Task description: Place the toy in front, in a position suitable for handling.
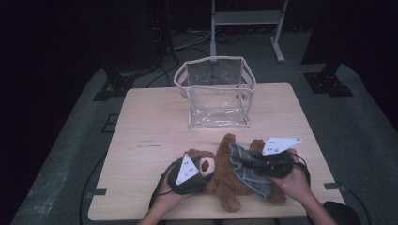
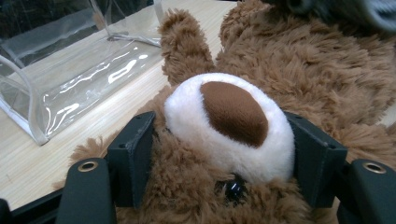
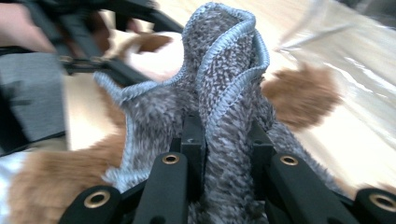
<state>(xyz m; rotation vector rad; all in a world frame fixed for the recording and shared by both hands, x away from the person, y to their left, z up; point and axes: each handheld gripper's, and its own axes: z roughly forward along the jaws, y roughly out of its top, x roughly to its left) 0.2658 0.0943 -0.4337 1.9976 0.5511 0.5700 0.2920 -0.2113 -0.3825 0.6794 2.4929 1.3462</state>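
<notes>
A brown teddy bear point(image 1: 230, 180) lies on its back on the wooden table point(image 1: 150, 126), near the edge closest to the person and in front of the clear plastic bag point(image 1: 217, 91), which stands upright and open, well apart from the bear toward the far side of the table. The left gripper point(image 1: 197, 171) sits at the bear's head, on the bear's side away from the right hand; in the left gripper view its two black jaws press against both sides of the white muzzle with its brown nose point(image 2: 233, 112), so the head is held between them at a middling width. The right gripper point(image 1: 251, 163) is over the bear's body, on the side opposite the head; in the right gripper view its jaws stand narrow and are clamped on a fold of the grey knitted cloth point(image 3: 224, 70), which rises upright from between them with its pale blue stitched edge curling at the top. In the high view this cloth point(image 1: 248, 171) drapes across the bear's belly, touching the fur. One of the bear's arms point(image 1: 227, 140) points toward the bag.
</notes>
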